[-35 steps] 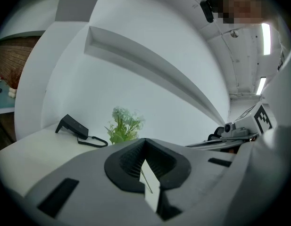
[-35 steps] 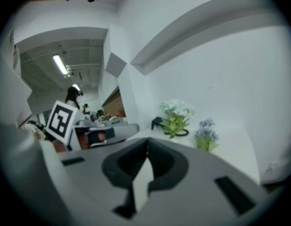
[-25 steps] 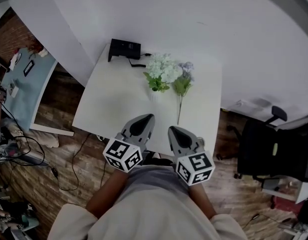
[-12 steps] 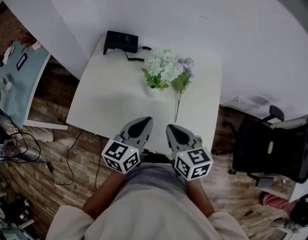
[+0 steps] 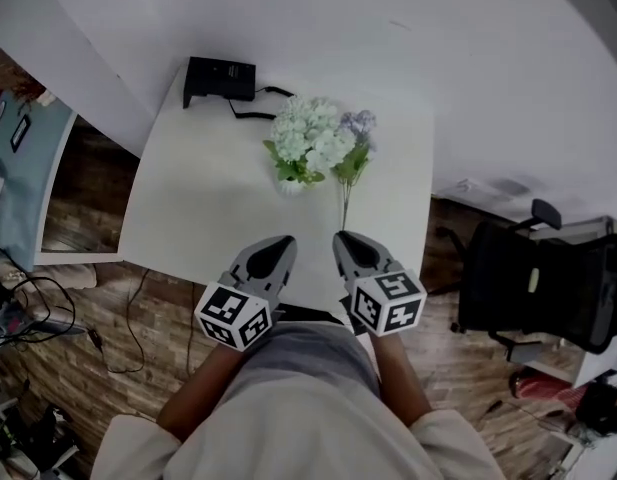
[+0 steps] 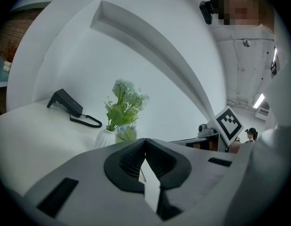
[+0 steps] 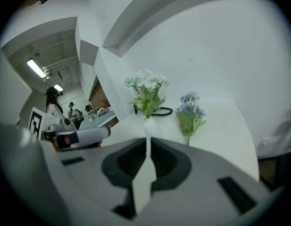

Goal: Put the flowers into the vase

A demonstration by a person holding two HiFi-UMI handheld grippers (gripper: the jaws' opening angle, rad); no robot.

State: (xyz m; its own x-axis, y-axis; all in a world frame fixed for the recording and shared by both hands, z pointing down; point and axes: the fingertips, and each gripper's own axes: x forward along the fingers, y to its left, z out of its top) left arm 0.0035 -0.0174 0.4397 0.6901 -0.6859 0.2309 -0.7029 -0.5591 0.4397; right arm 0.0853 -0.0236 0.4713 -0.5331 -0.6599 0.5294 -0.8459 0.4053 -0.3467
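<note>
A small white vase [image 5: 287, 185] stands on the white table [image 5: 208, 218] and holds a bunch of white flowers [image 5: 306, 144]. Beside it, to the right, a lilac flower [image 5: 357, 125] with green leaves lies flat, its stem [image 5: 343, 208] pointing toward me. Both grippers hover over the table's near edge, short of the flowers. My left gripper [image 5: 280, 243] is shut and empty; the vase [image 6: 106, 136] shows just beyond its tips. My right gripper [image 5: 345, 239] is shut and empty too, with the lilac flower [image 7: 189, 109] and the vase [image 7: 148, 125] ahead of it.
A black device [image 5: 220, 76] with a looping cable [image 5: 250, 112] sits at the table's far left corner. A white wall runs behind the table. A black office chair [image 5: 533, 293] stands on the wood floor to the right, and cables trail on the floor at left.
Both grippers have drifted forward and lower toward the table's near edge, the right one more. The head view has shifted, so the table sits further left in it. Both grippers stay shut.
</note>
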